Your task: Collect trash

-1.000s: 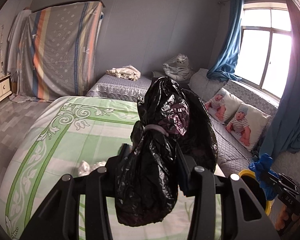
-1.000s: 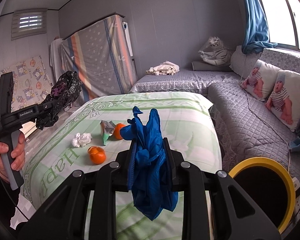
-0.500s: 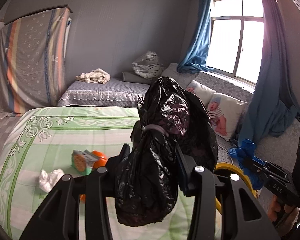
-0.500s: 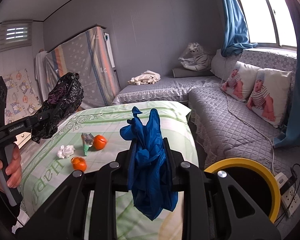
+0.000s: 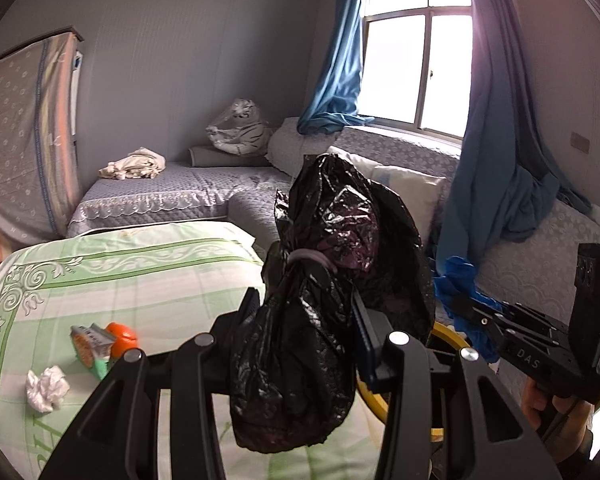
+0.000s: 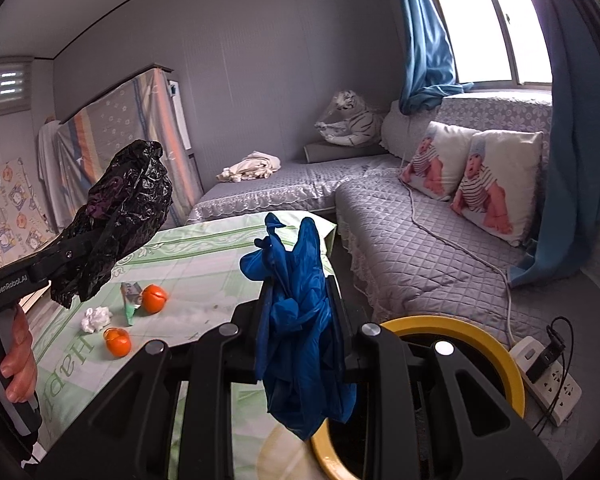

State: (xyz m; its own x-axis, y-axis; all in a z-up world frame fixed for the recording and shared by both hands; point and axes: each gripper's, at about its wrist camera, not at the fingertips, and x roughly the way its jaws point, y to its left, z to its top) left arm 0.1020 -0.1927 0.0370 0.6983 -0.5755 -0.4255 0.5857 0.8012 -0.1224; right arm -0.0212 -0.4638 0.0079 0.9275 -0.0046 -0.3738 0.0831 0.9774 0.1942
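Left wrist, change: over the last second the view has swung off the bed [image 5: 148, 280] toward the window; the yellow-rimmed bin [image 5: 446, 334] now shows just right of my left gripper [image 5: 300, 332]; I judge both loads are nearing the drop.
Left wrist, grip: clamped on one black plastic bag [image 5: 320, 280]; my right gripper [image 5: 466, 312] ahead to the right.
Left wrist, count: one orange [image 5: 123, 339], one wrapper [image 5: 92, 346], one crumpled tissue [image 5: 46, 388], all down-left on the bed.
Right wrist, change: bin closer, directly below-right of my gripper.
Right wrist, grip: right gripper clamped on one blue glove bundle [image 6: 300, 312].
Right wrist, count: two oranges, one wrapper, one tissue far left; one bin.
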